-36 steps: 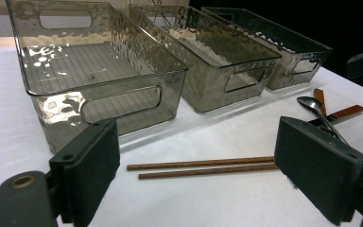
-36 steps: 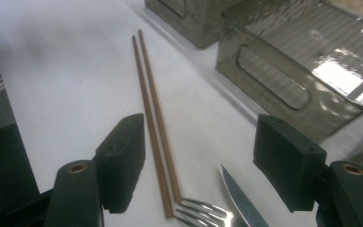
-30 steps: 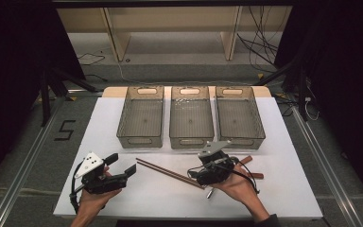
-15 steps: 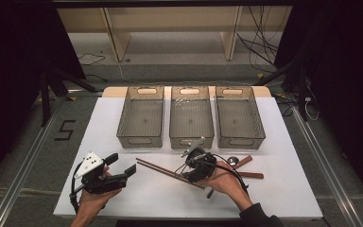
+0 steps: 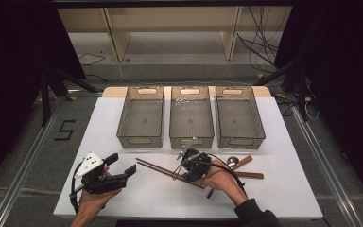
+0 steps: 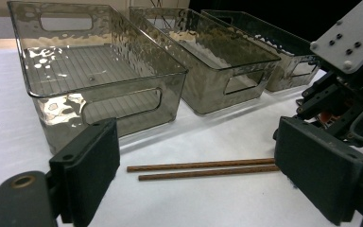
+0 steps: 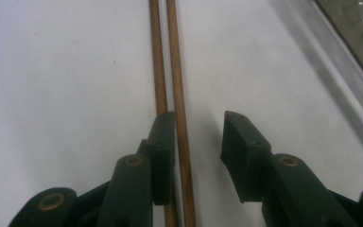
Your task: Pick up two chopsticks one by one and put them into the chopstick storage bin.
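From above, the left gripper [image 5: 121,166] is resting wide open on the white table [image 5: 283,189], while the right gripper [image 5: 183,166] is lying over two slim wooden chopsticks [image 5: 157,167] running diagonally. Along its own jaws, they are standing partly apart, one chopstick passing between them, the other under one jaw.
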Demonstrator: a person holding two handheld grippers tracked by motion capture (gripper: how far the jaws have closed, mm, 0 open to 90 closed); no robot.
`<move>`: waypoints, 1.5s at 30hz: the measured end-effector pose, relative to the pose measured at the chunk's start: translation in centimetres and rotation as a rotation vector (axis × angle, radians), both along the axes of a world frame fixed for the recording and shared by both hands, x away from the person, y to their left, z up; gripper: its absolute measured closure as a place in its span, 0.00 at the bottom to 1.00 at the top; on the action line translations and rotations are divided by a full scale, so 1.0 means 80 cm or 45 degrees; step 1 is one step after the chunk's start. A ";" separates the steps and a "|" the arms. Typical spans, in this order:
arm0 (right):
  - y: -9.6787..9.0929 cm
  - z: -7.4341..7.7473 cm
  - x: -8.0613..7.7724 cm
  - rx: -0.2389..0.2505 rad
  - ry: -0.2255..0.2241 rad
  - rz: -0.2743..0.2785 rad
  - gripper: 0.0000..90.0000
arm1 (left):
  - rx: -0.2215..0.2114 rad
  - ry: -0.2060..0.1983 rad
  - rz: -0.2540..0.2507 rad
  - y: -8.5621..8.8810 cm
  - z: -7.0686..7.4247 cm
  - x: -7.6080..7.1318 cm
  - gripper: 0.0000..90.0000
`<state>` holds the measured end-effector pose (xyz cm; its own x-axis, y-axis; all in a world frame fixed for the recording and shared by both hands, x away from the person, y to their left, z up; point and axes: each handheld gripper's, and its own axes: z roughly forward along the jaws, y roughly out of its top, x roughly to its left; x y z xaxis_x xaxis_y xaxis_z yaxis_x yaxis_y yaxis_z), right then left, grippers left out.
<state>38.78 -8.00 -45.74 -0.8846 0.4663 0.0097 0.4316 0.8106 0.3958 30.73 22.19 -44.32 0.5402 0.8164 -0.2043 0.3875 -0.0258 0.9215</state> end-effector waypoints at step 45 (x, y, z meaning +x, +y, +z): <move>0.034 -0.004 0.011 -0.159 0.090 0.005 0.95 | 0.005 -0.003 -0.003 0.000 0.000 0.000 0.16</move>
<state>39.62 -5.27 -46.02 -0.8855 0.4644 0.0144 0.4517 0.8532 0.2606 30.76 22.21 -44.32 0.5428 0.8158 -0.1997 0.3851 -0.0305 0.9224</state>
